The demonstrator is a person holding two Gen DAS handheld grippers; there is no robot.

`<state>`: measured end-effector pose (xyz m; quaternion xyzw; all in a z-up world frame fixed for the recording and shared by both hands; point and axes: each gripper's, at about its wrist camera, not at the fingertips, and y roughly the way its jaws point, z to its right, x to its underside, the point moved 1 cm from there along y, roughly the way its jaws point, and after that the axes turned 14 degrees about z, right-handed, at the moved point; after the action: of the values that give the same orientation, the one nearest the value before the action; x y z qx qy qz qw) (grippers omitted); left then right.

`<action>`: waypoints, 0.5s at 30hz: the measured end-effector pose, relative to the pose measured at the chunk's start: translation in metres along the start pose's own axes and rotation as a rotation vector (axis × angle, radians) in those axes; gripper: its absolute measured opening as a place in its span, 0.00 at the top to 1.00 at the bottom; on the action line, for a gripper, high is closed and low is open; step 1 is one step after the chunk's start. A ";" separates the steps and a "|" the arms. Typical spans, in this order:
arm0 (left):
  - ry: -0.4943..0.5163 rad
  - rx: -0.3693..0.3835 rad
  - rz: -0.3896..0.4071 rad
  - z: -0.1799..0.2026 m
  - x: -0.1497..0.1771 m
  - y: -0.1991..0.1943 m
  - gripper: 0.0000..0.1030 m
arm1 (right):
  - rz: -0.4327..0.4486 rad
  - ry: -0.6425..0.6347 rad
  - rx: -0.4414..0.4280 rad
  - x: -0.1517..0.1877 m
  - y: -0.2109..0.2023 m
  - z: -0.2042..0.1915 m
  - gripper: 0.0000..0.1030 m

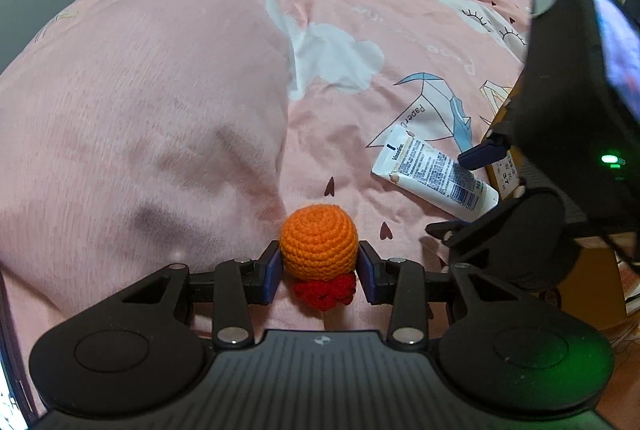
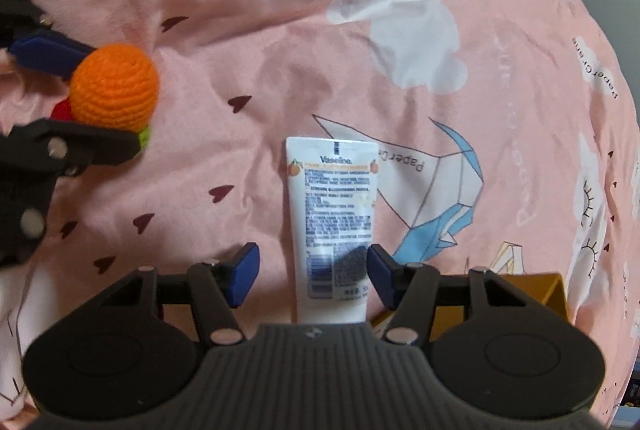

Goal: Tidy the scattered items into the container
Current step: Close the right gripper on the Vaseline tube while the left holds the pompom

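1. The left claw point(image 1: 320, 272) was seen pinched on an orange crocheted ball point(image 1: 319, 240), its blue pads pressed against the ball's two sides, with a red knitted part point(image 1: 325, 292) hanging beneath; the toy was held off the pink bedspread point(image 1: 200, 110).
2. The right claw point(image 2: 312, 276) was seen spread, pointed steeply down at a white lotion tube point(image 2: 333, 222) that lay flat on the bedspread. The tube's lower end stood between the pads: the right pad point(image 2: 380, 276) looked just beside or touching the tube's edge, while the left pad point(image 2: 242, 274) stood clearly apart. No grip was judged to have been made yet.
3. The tube's long axis was seen to run straight away from the right claw, crimped end far and capped end nearest, hidden under the claw body. The jaws therefore lay across the short width, which was judged the right line for a pinch.
4. The right hand was judged much the nearer to the tube; the left claw was occupied and stood well off to the tube's left.
5. A yellow-brown box point(image 2: 532, 294), possibly the container, was seen just to the right of the right claw, near the bed's edge. Open bedspread lay around the rest of the tube, so closing room was judged ample, though the soft quilt might give under a downward push.
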<state>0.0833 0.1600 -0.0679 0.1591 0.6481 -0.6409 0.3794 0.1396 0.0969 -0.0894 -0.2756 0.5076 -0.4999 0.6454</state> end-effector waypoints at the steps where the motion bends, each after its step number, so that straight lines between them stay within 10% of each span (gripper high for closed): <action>1: -0.003 0.001 -0.002 0.000 0.000 0.000 0.56 | -0.009 -0.006 0.004 -0.001 0.003 -0.002 0.39; 15: -0.011 0.003 -0.011 0.000 0.000 -0.002 0.56 | -0.007 0.015 0.068 -0.003 0.005 0.005 0.72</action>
<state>0.0821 0.1594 -0.0667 0.1523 0.6459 -0.6449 0.3792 0.1464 0.1004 -0.0907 -0.2515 0.4943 -0.5211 0.6488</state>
